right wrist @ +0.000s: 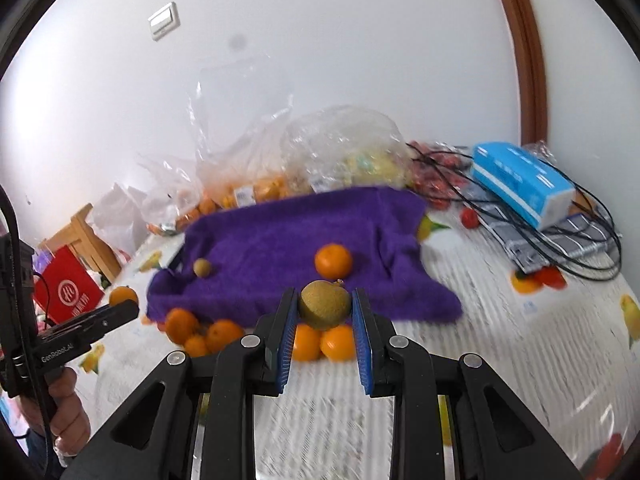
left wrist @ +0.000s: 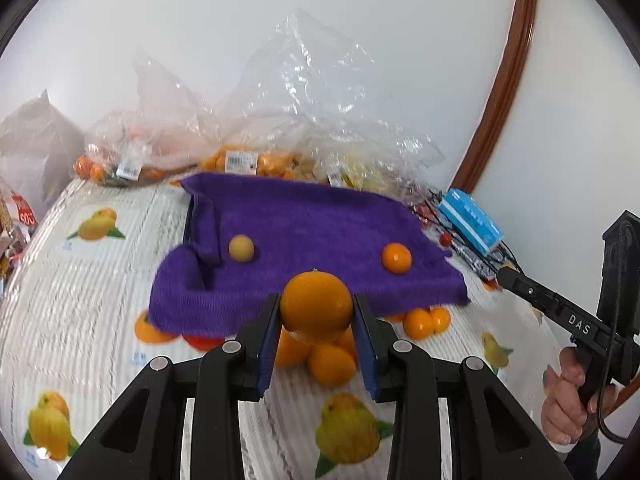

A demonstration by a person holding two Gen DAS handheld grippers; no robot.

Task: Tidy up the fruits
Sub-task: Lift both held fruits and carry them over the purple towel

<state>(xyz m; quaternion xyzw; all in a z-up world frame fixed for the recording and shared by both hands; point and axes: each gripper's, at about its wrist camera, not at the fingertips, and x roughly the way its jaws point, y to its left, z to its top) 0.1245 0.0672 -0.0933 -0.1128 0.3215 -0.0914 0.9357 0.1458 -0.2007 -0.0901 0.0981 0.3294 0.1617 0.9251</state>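
The left hand-held gripper (left wrist: 316, 316) is closed on an orange (left wrist: 316, 306), pinched between its blue pads, held above the desk (left wrist: 100, 280) near the front edge of the purple towel (left wrist: 320, 232). The right hand-held gripper (right wrist: 325, 312) is closed on a brownish-green round fruit (right wrist: 325, 305), also short of the towel's front edge.

On the towel lie one small tan fruit (left wrist: 241, 248) to the left and one orange fruit (left wrist: 396, 258) to the right, well apart. A loose cluster of oranges (left wrist: 320, 356) sits on the desk just in front of the towel.

Both held fruits are smooth and round and gripped only at their sides, so a slight loosening could let either drop onto the cluster below and scatter it. The towel looks rumpled and sloped; a fruit released on it could roll off the front edge or into the wrong group. The two grippers are close together here, so they may bump if both move in at once. The right view is blurred, suggesting quick motion that makes a slip likelier.
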